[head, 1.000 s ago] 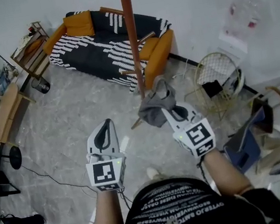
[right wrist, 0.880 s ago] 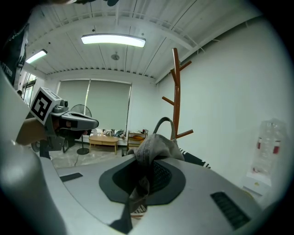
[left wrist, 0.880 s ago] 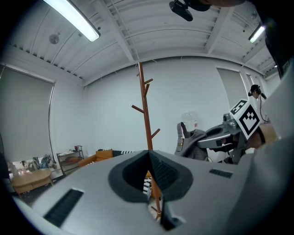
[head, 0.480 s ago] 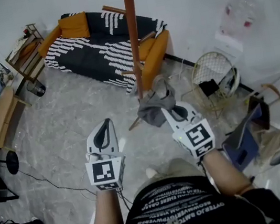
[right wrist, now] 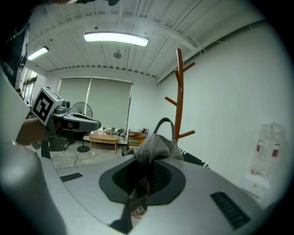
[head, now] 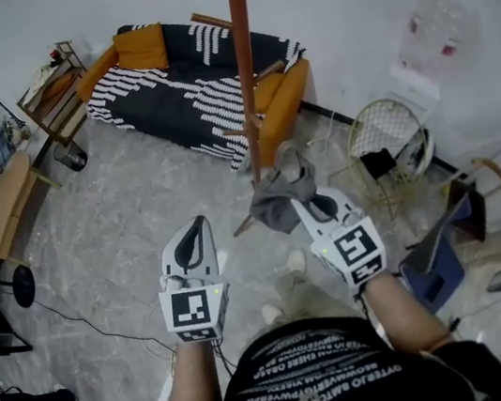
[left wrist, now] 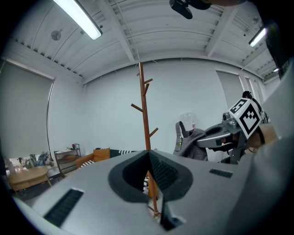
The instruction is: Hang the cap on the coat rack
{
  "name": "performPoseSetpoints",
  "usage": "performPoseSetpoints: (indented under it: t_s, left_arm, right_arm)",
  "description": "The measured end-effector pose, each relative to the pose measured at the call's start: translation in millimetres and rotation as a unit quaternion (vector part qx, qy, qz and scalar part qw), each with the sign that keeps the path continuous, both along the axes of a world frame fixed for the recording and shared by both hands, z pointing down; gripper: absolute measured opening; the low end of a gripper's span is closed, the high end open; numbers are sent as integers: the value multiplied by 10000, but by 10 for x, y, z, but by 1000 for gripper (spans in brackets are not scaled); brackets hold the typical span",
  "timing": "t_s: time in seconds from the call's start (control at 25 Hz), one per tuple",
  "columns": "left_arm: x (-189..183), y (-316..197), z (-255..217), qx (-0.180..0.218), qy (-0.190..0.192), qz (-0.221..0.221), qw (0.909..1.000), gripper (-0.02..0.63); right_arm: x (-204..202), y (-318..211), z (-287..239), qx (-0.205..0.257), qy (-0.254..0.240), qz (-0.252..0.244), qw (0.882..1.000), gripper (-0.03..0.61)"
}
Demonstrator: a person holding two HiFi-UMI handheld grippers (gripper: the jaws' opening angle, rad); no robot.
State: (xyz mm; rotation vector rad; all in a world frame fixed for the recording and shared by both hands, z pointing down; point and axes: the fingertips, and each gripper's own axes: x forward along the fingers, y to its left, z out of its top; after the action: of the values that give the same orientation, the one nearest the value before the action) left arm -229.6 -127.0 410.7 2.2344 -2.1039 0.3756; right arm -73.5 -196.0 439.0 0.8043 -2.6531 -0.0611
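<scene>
Right gripper clamped on grey cap, near brown coat rack pole, left gripper jaws pressed together, empty

Mock living room inside a bare white studio. Striped sofa with orange cushions and wooden coat rack ahead of the jaws; low wooden table and shelf unit far left of them. Ribbed ceiling, strip lights overhead.
</scene>
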Motion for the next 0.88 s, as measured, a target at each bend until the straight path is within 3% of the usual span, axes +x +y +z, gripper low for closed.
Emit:
performPoseSetpoints:
  t_s: [0.88]
  left_arm:
    - [-93, -777, 62, -139, -79, -153, 9998, -6]
  right_arm:
    - [-244, -765, 173, -218, 89, -350, 9991, 17]
